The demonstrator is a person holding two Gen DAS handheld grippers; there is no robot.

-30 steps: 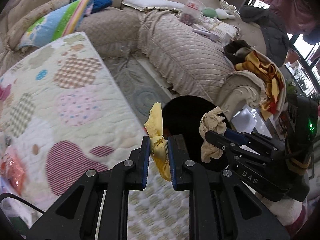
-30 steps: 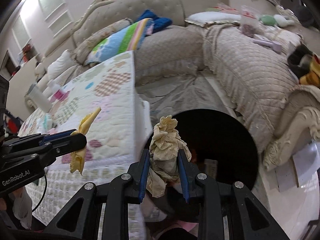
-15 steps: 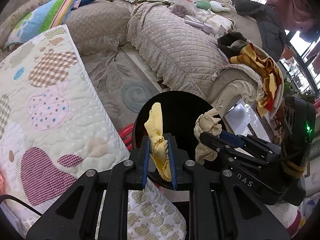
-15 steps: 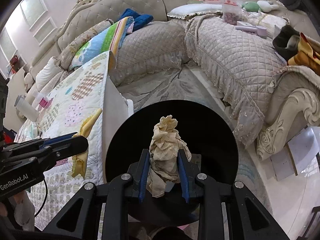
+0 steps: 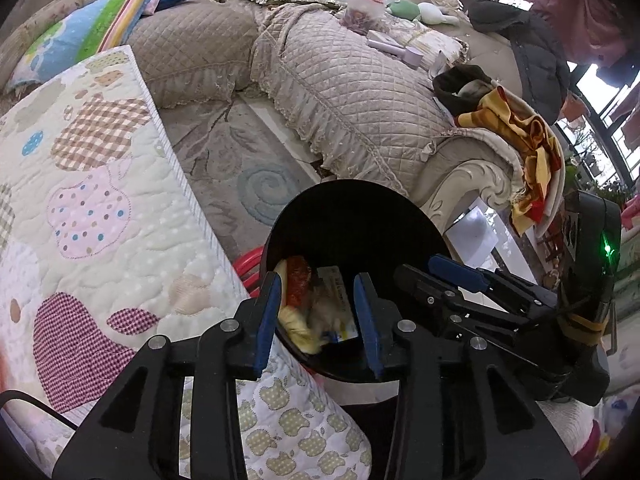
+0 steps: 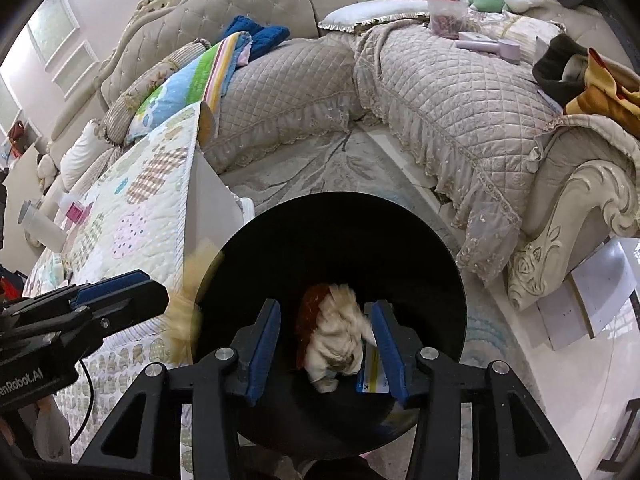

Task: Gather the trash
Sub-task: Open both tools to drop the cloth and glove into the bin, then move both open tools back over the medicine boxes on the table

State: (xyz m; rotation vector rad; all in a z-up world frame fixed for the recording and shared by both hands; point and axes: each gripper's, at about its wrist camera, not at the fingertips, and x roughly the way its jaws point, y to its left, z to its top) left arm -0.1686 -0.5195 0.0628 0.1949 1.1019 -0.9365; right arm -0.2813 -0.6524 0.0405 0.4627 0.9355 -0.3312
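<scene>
A black round bin (image 5: 352, 216) stands on the floor under both grippers. My left gripper (image 5: 318, 320) hangs over its near-left rim. Its jaws are opening and the pads touch nothing. The yellow scrap (image 5: 296, 330) is loose below them, inside the bin. It shows as a blur at the bin's left rim (image 6: 184, 312) in the right wrist view. My right gripper (image 6: 326, 348) is over the bin (image 6: 332, 204), jaws opening. The beige crumpled wad (image 6: 340, 336) is free between the pads, blurred as it drops. A red wrapper (image 6: 312, 304) and a white card (image 6: 372, 376) lie in the bin.
A quilted table cover with apple patches (image 5: 92, 216) runs along the left of the bin. A beige quilted sofa (image 5: 352, 92) wraps around the back and right, with its carved arm (image 5: 468, 184) close to the bin. A patterned rug (image 5: 240, 168) covers the floor between.
Both grippers came down over the bin, then their jaws spread. The yellow scrap and the beige wad left the pads and dropped into the bin.
</scene>
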